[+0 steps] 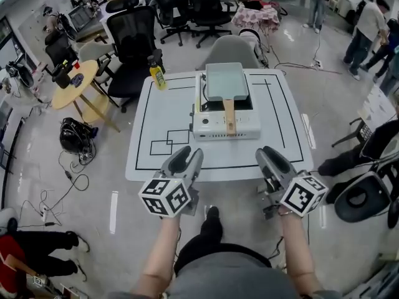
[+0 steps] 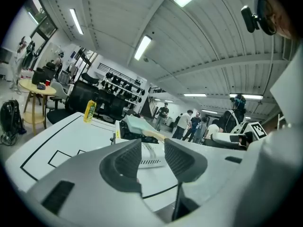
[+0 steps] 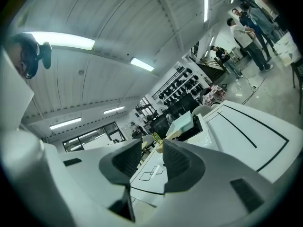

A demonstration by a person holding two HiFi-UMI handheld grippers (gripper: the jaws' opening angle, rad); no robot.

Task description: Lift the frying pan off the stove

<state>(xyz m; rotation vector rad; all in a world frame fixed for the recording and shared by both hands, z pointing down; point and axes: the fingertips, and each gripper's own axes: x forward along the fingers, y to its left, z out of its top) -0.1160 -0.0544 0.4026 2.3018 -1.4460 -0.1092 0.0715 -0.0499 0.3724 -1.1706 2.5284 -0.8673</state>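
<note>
A pale green rectangular frying pan (image 1: 224, 81) with a wooden handle (image 1: 229, 114) sits on a white portable stove (image 1: 212, 126) on the white table (image 1: 168, 114). Both grippers hover short of the table's near edge, apart from the pan. My left gripper (image 1: 189, 158) is open, nothing between its jaws. My right gripper (image 1: 269, 158) is also open and empty. In the left gripper view the pan (image 2: 136, 125) and stove (image 2: 152, 158) lie ahead beyond the open left gripper (image 2: 152, 159). The right gripper view shows the pan (image 3: 182, 123) ahead past the open right gripper (image 3: 152, 159).
A yellow-green bottle (image 1: 157, 75) stands at the table's far left corner. Office chairs (image 1: 134, 36) crowd the far side, with a grey chair (image 1: 232, 50) behind the stove. A round wooden table (image 1: 73, 85) and a backpack (image 1: 76, 136) are at left. People (image 1: 368, 27) stand far right.
</note>
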